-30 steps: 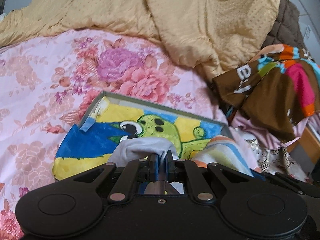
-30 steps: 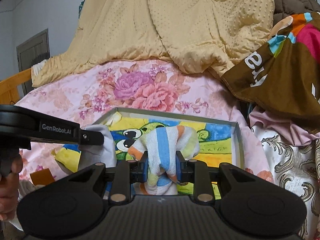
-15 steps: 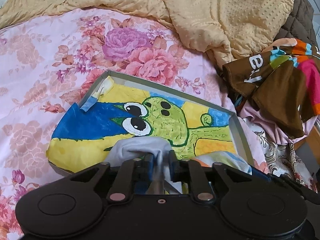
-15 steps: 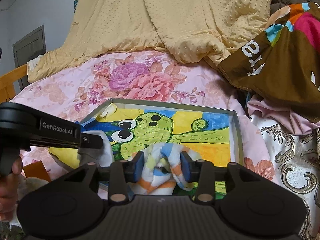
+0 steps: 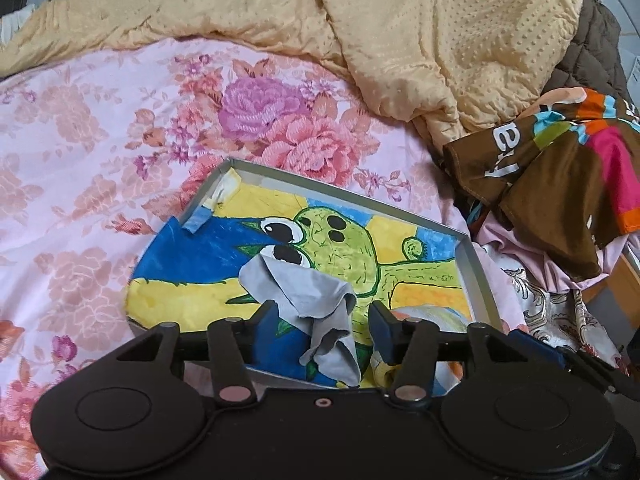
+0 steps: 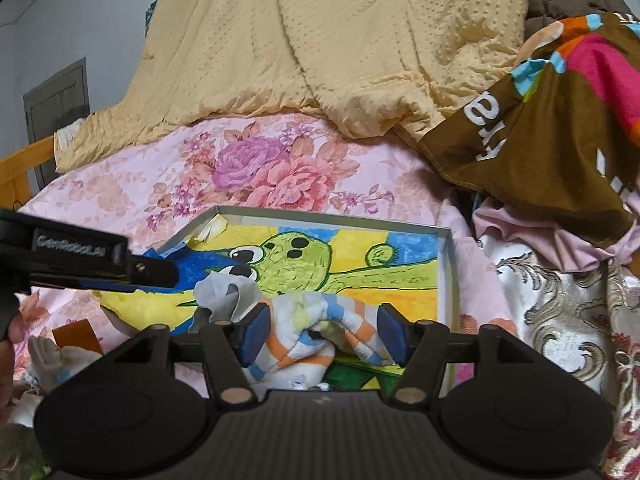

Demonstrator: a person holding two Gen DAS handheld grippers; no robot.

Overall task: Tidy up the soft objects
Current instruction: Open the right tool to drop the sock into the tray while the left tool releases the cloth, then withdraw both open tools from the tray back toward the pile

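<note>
Soft cloths are the business here: a crumpled grey fabric square [image 5: 308, 304] lies inside the shallow grey metal tray lined with a green cartoon-frog drawing [image 5: 474, 256], resting at about 6 o'clock of the tray's floor, and a rolled towel striped in orange, blue and pale yellow [image 6: 316, 330] sits just to its right, touching it in the right wrist view. The left gripper [image 5: 324, 318] has its jaws spread wide, with the grey cloth lying loose between the blue pads and neither pad pressing on it; the right gripper [image 6: 324, 328] is likewise wide open around the striped towel, holding nothing. The step in hand looks like the release of both pieces into the tray, which sits on the pink floral bedsheet [image 5: 80, 152] with a mustard dotted quilt [image 5: 420, 40] heaped at 12 o'clock and a brown multicoloured garment [image 5: 560, 184] at 2 o'clock. To finish it well, each gripper would best draw straight back toward 6 o'clock with the jaws kept wide, so that no pad snags a fold and drags the cloth over the low rim.
</note>
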